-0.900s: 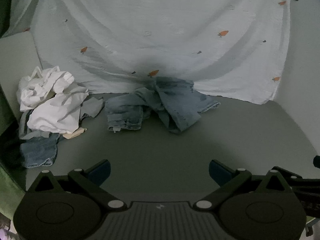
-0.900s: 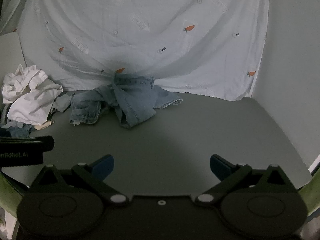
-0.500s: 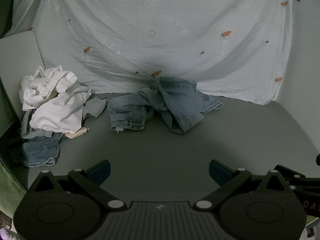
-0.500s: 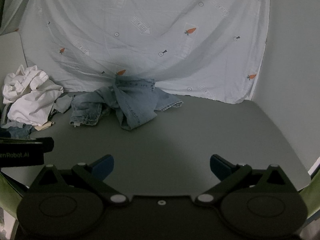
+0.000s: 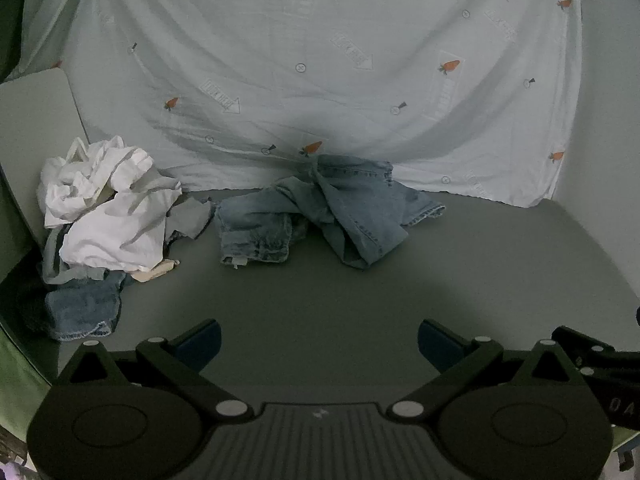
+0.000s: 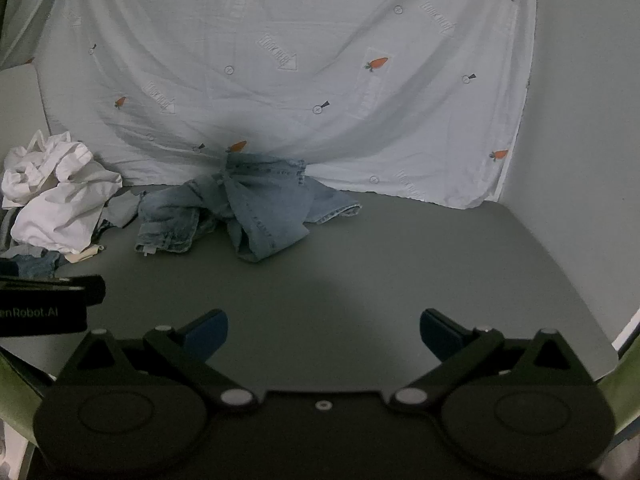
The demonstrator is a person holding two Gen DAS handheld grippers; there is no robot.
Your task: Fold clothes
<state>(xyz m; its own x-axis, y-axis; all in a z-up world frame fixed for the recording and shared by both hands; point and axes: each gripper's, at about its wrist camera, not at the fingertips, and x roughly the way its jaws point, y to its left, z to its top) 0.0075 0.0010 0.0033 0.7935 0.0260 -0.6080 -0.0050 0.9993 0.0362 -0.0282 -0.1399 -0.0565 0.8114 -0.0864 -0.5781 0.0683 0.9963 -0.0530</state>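
Both the left gripper [image 5: 319, 343] and right gripper [image 6: 324, 332] hang spread wide, holding nothing, well short of the crumpled jeans [image 5: 320, 208] by the carrot-print sheet [image 5: 320, 60]; better to approach low, pinching the waistband corners, not bunched folds

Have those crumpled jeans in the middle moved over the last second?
No. The jeans lie in the same heap below the same carrot on the sheet.

The hanging sheet [image 6: 320, 60] carries repeated white arrow labels reading "LOOK HERE" [image 6: 277, 53]. The left gripper's housing [image 6: 40, 312], at the right-wrist view's left edge, bears a cut-off brand ending "enRobot.AI". Other markings are illegible.
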